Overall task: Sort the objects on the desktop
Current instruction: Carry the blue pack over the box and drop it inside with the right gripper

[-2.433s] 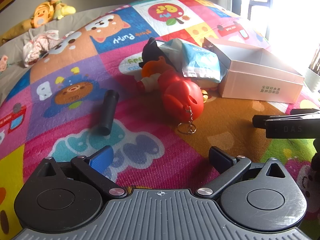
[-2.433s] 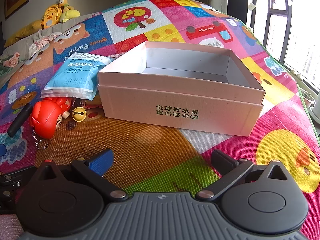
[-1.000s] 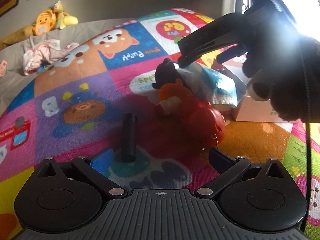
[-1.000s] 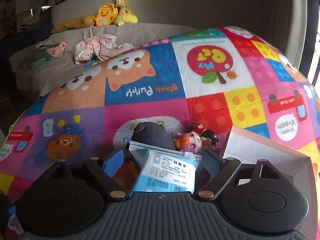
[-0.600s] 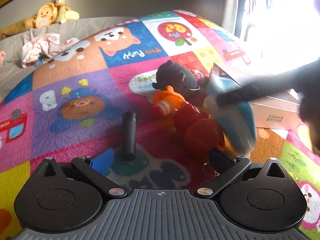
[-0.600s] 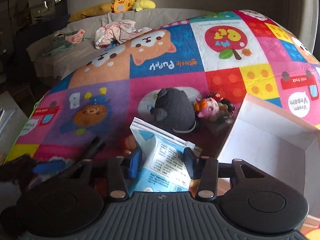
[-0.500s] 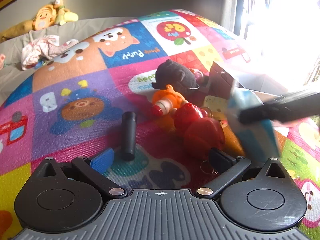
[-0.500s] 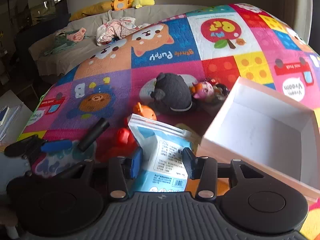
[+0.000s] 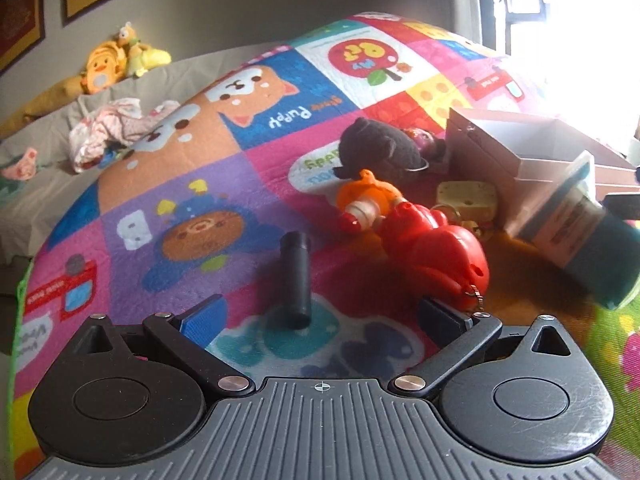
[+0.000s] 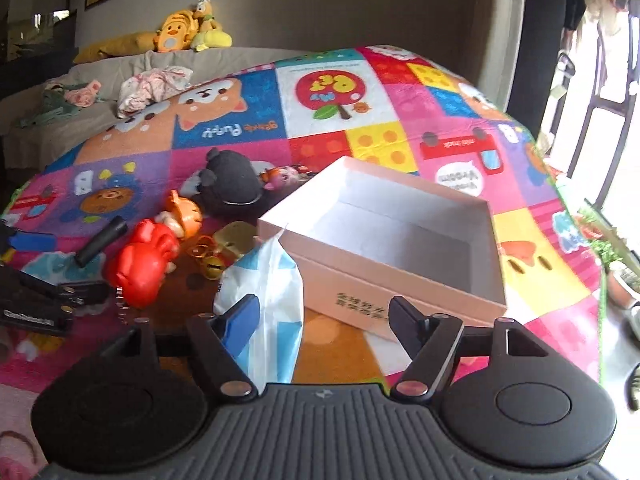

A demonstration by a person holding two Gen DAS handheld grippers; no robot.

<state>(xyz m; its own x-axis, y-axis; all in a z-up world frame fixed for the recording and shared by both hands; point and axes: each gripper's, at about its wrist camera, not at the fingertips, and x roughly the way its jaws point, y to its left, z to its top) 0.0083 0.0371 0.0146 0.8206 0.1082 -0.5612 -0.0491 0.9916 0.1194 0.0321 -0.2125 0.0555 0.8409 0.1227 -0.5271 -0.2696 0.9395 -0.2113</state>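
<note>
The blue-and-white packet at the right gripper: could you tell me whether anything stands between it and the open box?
Nothing visible does. The packet is right by the near wall of the box, which is open-topped and empty. The red toy lies off to the left, clear of that path.

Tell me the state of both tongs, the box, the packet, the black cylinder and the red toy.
left tongs: open, holding nothing.
right tongs: open, blue packet loose between them.
blue packet: upright, outside the box.
box: open-topped, nothing visible inside.
black cylinder: lying on the mat.
red toy: lying on its side.
</note>
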